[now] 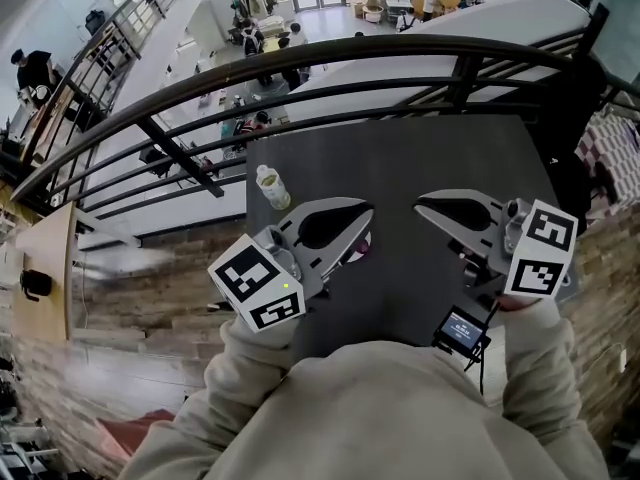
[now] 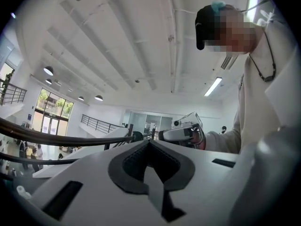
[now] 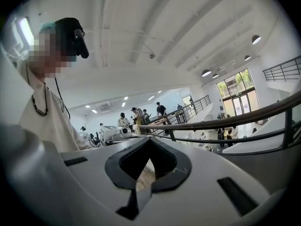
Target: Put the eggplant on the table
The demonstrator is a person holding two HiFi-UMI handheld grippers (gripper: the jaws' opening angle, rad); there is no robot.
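Eggplant [image 1: 360, 248] on table [image 1: 420, 158], under closed left tongs [image 1: 367, 211]

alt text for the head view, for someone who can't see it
A person in a beige sweatshirt holds the left tool and right tool, both shut and empty, above a dark table. A purple sliver, probably the eggplant, shows under the left tool; a plastic bottle sits on the table beyond it, before a black railing.

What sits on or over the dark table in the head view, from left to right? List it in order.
From the left: plastic bottle → left hand-held gripper → right hand-held gripper.
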